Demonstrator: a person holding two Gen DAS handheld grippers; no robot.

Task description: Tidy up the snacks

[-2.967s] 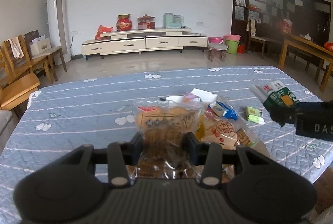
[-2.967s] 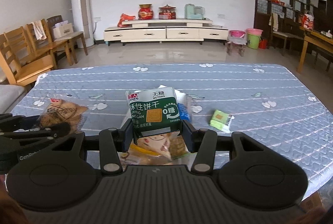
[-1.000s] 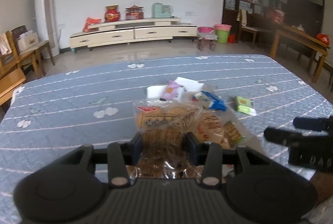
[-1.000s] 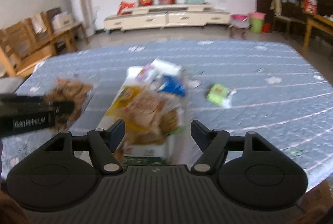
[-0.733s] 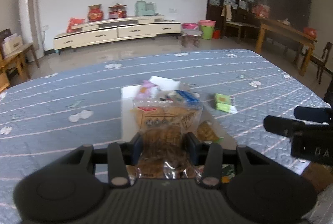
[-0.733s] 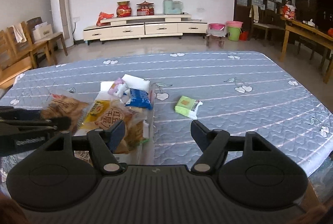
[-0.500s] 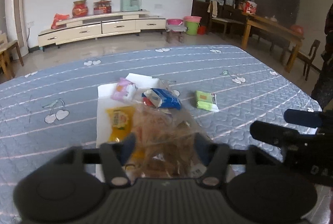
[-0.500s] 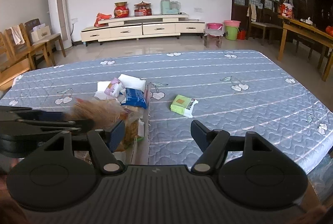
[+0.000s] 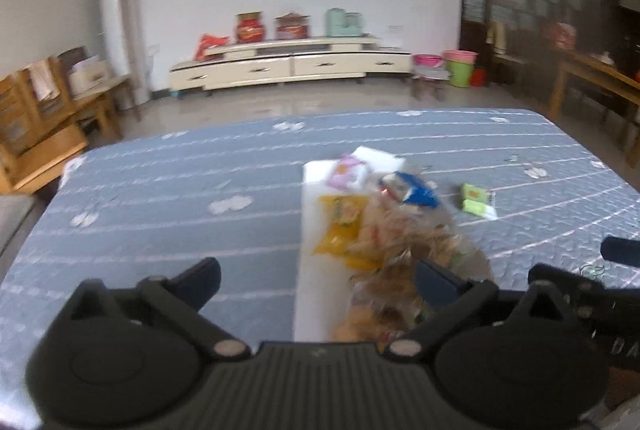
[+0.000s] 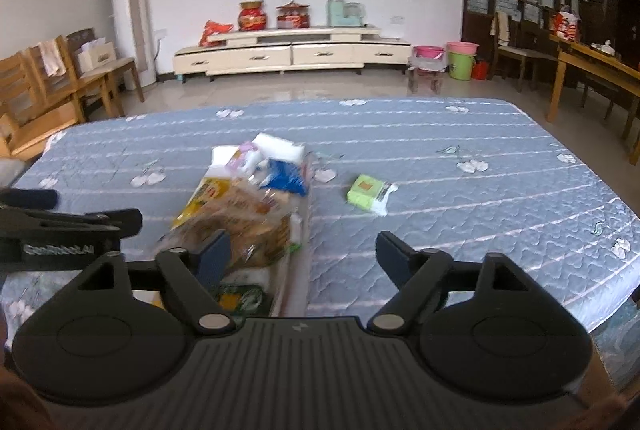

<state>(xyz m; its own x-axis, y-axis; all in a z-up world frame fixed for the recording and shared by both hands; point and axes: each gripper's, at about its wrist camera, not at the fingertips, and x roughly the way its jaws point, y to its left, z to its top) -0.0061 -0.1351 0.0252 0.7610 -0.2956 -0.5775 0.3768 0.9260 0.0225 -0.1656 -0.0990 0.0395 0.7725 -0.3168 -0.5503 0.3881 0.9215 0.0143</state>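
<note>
A white tray [image 9: 316, 270] on the blue quilted table holds a pile of snacks: a clear bag of brown biscuits [image 9: 400, 270], a yellow packet [image 9: 340, 222], a blue packet [image 9: 412, 190] and a pink packet [image 9: 348, 170]. The same tray [image 10: 276, 144] and biscuit bag [image 10: 244, 226] show in the right wrist view. My left gripper [image 9: 320, 278] is open and empty, just left of the biscuit bag. My right gripper [image 10: 304, 254] is open and empty, beside the tray's right edge. A green packet [image 10: 370, 192] lies alone on the quilt to the right.
The blue quilted table [image 10: 480, 170] extends far and right of the tray. Wooden chairs [image 10: 48, 82] stand at the left, a cream TV cabinet [image 10: 292, 54] at the back wall, a wooden table [image 10: 592, 74] at the right.
My left gripper opened and let go of the biscuit bag, which now lies on the pile in the tray. Earlier my right gripper dropped the green biscuit pack there and drew back.
</note>
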